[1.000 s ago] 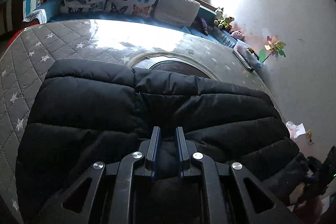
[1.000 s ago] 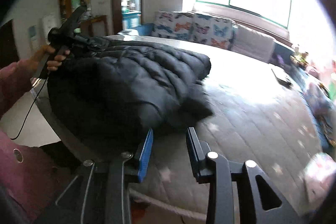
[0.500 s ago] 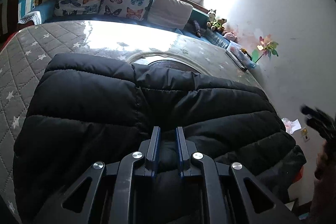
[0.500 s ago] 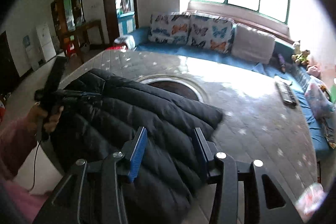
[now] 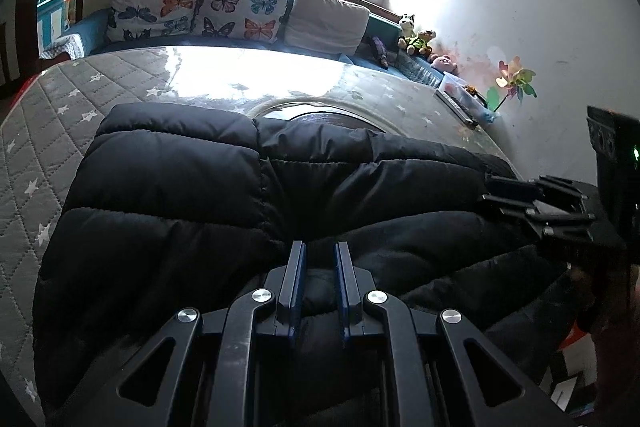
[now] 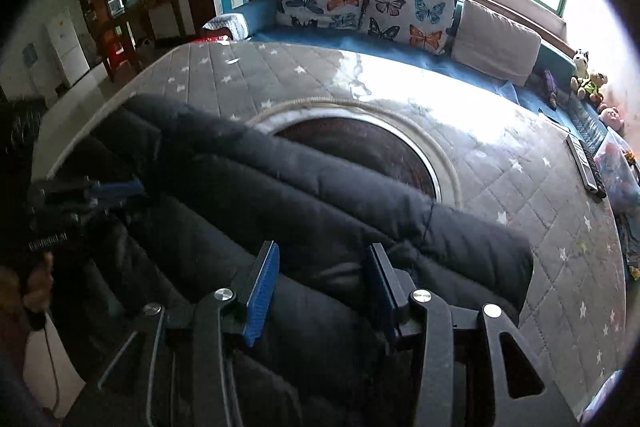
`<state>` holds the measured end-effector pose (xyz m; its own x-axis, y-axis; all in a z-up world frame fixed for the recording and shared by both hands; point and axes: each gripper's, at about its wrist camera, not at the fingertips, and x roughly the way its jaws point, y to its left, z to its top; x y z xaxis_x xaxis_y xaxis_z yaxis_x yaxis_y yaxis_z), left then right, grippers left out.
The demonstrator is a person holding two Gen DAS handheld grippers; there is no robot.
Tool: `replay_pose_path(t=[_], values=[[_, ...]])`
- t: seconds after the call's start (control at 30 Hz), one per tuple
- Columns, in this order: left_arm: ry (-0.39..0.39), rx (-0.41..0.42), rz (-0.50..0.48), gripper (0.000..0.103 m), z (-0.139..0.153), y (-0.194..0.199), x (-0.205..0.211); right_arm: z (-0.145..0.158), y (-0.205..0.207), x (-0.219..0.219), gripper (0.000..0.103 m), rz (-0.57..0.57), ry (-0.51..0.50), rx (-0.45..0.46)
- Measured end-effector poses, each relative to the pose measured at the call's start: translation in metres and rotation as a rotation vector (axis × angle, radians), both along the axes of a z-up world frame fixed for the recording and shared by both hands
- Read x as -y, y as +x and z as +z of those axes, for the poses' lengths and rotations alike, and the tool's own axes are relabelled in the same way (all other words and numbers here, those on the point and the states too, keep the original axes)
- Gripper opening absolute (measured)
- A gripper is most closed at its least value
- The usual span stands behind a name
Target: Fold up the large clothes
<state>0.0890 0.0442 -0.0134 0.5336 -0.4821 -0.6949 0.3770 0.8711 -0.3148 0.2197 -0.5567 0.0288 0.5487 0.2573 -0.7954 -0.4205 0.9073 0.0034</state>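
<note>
A black puffer jacket lies folded on a round table under a grey quilted star cloth. My left gripper is shut on the jacket's near edge, with fabric bunched between its blue pads. In the right wrist view the jacket fills the lower left. My right gripper hovers open just over its near right part, and its pads press on nothing. The left wrist view shows the right gripper over the jacket's right end. The right wrist view shows the left gripper at the far left, held by a hand.
A dark round inset sits in the table's middle, partly under the jacket. A remote control lies near the right edge. Behind the table stands a blue sofa with butterfly cushions and soft toys. Bare cloth lies to the right.
My right gripper has swung from beyond the table's edge to above the jacket's right end, and its jaws have widened. The left gripper has kept its grip and place.
</note>
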Motion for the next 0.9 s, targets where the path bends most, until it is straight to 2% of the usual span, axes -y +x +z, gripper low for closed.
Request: replay_pose_path(t=[0.27,0.6,0.9], values=[[0.054,0.027,0.012,0.016,-0.002,-0.005,0.007,-0.008,-0.033,0.011,0.051,0.029,-0.010,-0.005],[0.096,0.049,0.019,0.016,-0.004,-0.013,0.009,-0.015,-0.066,0.004,0.052,0.071,-0.076,0.041],[0.123,0.064,0.020,0.016,-0.005,-0.020,0.012,-0.015,-0.073,-0.001,0.052,0.085,-0.116,0.058]])
